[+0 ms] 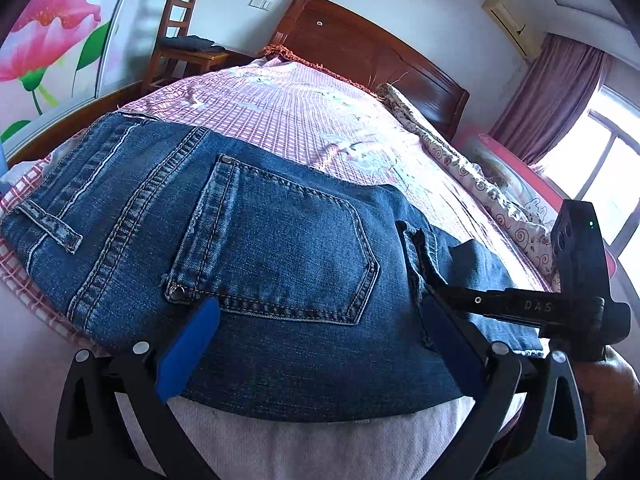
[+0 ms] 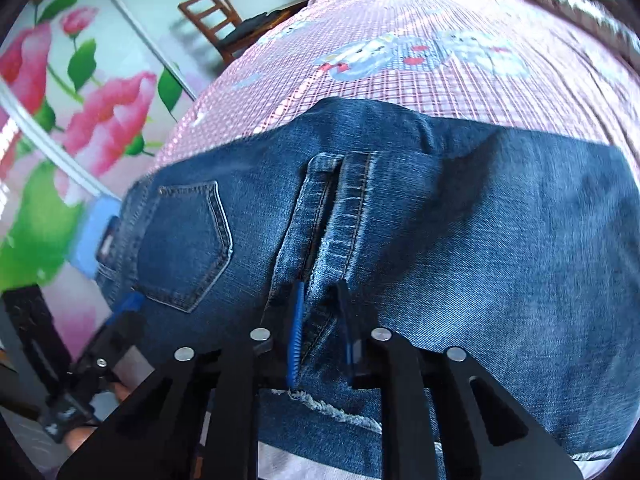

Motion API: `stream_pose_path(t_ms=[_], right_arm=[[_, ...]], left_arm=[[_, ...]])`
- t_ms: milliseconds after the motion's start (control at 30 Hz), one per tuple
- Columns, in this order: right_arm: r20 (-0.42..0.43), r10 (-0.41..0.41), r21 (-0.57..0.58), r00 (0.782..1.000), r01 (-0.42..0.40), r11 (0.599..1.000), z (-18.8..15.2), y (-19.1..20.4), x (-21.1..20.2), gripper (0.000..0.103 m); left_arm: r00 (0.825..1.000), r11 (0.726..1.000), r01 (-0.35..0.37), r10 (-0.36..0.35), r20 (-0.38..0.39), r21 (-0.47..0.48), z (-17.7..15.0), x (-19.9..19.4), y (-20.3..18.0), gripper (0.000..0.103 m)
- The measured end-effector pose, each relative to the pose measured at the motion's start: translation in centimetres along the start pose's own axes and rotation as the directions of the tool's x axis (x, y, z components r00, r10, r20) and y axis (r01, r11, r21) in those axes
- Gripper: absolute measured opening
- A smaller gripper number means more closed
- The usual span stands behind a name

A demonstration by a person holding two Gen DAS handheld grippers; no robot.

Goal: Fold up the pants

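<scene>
Blue jeans [image 1: 280,240] lie folded on the bed, back pocket [image 1: 280,248] facing up. My left gripper [image 1: 320,332] stands open low over their near edge, its blue fingers [image 1: 188,344] spread wide on either side of the pocket, with nothing pinched. My right gripper [image 2: 322,320] points steeply down at a stitched leg hem [image 2: 340,216] that lies across the denim. Its fingers are nearly together, with a fold of that hem pressed between them. From the left wrist view, the right gripper [image 1: 424,280] bites the hem at the right. A blue left fingertip [image 2: 130,304] shows in the right wrist view.
The bed has a pink checked sheet [image 1: 280,112] and a dark wooden headboard [image 1: 360,48]. A rolled patterned quilt [image 1: 480,176] lies along its right side. A wooden chair [image 1: 180,40] stands by the flower-painted wardrobe [image 1: 48,40] at the left. A window with a curtain [image 1: 560,92] is at the right.
</scene>
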State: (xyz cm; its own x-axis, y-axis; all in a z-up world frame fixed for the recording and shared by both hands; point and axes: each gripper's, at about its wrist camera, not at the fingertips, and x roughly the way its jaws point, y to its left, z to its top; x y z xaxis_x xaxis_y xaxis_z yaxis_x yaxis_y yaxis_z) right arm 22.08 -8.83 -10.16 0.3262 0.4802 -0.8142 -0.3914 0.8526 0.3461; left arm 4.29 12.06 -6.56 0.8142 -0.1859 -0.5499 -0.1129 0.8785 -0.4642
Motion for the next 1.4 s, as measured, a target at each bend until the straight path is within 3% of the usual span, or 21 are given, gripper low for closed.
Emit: stream_pose_path(t_ms=[67,133,233,367,467,533,567,600,633,733,800,867,900,967,1000,1033,1100,1233,1267,1333,1400], right_arm=[[0.004,0.042,0.046,0.999,-0.042,0.998,-0.1,-1.1,-0.5,0.009],[0.043,0.144,0.126,0.989,-0.148,0.981,-0.2,-1.8,-1.3,0.009],[0.095,0.214,0.13,0.972,-0.225,0.966,0.1,-0.9,-2.5,0.009],[0.078,0.169,-0.012,0.983,-0.168,0.986,1.3,2.3,-2.0,0.009],[-0.057,0.099,-0.03,0.993,-0.1,0.994,0.8,1.9,2.3,0.009],[-0.045,0.153,0.004,0.987,-0.153,0.988,0.9,0.7,2.7,0.009],[-0.046,0.169,0.048,0.984,-0.167,0.985,1.1,0.3,2.4,0.017],[-0.05,0.16,0.067,0.986,-0.156,0.985,1.1,0.2,1.8,0.039],[-0.037,0.163,0.061,0.986,-0.16,0.985,0.9,0.3,0.6,0.044],[0.074,0.211,0.051,0.975,-0.215,0.975,0.2,-0.9,-3.9,0.044],[0.198,0.235,0.151,0.952,-0.266,0.952,0.6,-4.6,-6.7,0.044],[0.339,0.252,0.271,0.906,-0.351,0.896,1.2,-9.6,-8.7,0.044],[0.383,0.218,0.341,0.898,-0.357,0.87,1.6,-12.0,-9.1,0.045],[0.443,0.24,0.434,0.864,-0.441,0.786,1.9,-15.8,-9.0,0.045],[0.439,0.211,0.472,0.874,-0.424,0.773,2.1,-16.8,-8.5,0.045],[0.385,0.172,0.512,0.907,-0.365,0.777,2.5,-17.4,-7.5,0.045],[0.289,0.145,0.562,0.946,-0.29,0.775,2.7,-18.3,-4.5,0.043],[0.283,0.1,0.504,0.954,-0.236,0.831,3.0,-16.8,-5.1,0.044],[0.3,0.117,0.481,0.947,-0.256,0.838,2.8,-16.0,-6.0,0.044],[0.365,0.19,0.446,0.911,-0.35,0.824,1.5,-14.4,-7.5,0.044],[0.329,0.311,0.433,0.892,-0.435,0.79,-0.4,-12.2,-6.7,0.047]], left_arm=[[1.0,1.0,0.006,-0.006,0.0,-0.01,0.1,0.0,0.1,0.101],[1.0,1.0,0.002,-0.002,-0.001,-0.008,0.1,0.1,-0.1,0.101],[1.0,1.0,0.004,-0.004,-0.001,-0.009,0.1,0.1,0.0,0.101],[1.0,1.0,-0.003,0.003,0.0,-0.003,0.0,0.2,-0.2,0.101],[1.0,1.0,-0.011,0.011,-0.003,0.008,0.0,0.3,-0.3,0.101],[1.0,1.0,-0.008,0.008,-0.004,0.007,0.0,0.3,-0.3,0.101],[1.0,1.0,-0.008,0.008,-0.003,0.008,0.0,0.3,-0.3,0.101],[1.0,1.0,-0.009,0.009,-0.003,0.01,-0.1,0.3,-0.3,0.101],[1.0,1.0,-0.013,0.013,-0.003,0.014,-0.1,0.4,-0.4,0.101],[1.0,0.999,-0.024,0.024,-0.004,0.031,-0.1,0.5,-0.6,0.101],[1.0,0.999,-0.023,0.023,-0.003,0.028,-0.1,0.5,-0.6,0.101],[1.0,0.999,-0.023,0.023,-0.001,0.023,-0.1,0.6,-0.6,0.101],[1.0,0.999,-0.025,0.025,-0.001,0.026,-0.2,0.6,-0.7,0.101],[1.0,0.999,-0.031,0.031,-0.001,0.035,-0.2,0.6,-0.8,0.101],[0.999,0.999,-0.033,0.033,-0.001,0.036,-0.3,0.6,-0.9,0.101],[0.999,0.999,-0.036,0.036,-0.001,0.039,-0.3,0.6,-0.9,0.101],[0.999,0.998,-0.044,0.044,0.0,0.044,-0.4,0.7,-1.1,0.101],[0.999,0.997,-0.05,0.05,0.0,0.055,-0.3,0.8,-1.3,0.101],[0.999,0.997,-0.051,0.051,0.001,0.057,-0.3,0.8,-1.3,0.101],[0.998,0.996,-0.056,0.056,0.002,0.063,-0.3,0.9,-1.3,0.101],[0.998,0.996,-0.064,0.064,0.004,0.068,-0.4,0.9,-1.4,0.101]])
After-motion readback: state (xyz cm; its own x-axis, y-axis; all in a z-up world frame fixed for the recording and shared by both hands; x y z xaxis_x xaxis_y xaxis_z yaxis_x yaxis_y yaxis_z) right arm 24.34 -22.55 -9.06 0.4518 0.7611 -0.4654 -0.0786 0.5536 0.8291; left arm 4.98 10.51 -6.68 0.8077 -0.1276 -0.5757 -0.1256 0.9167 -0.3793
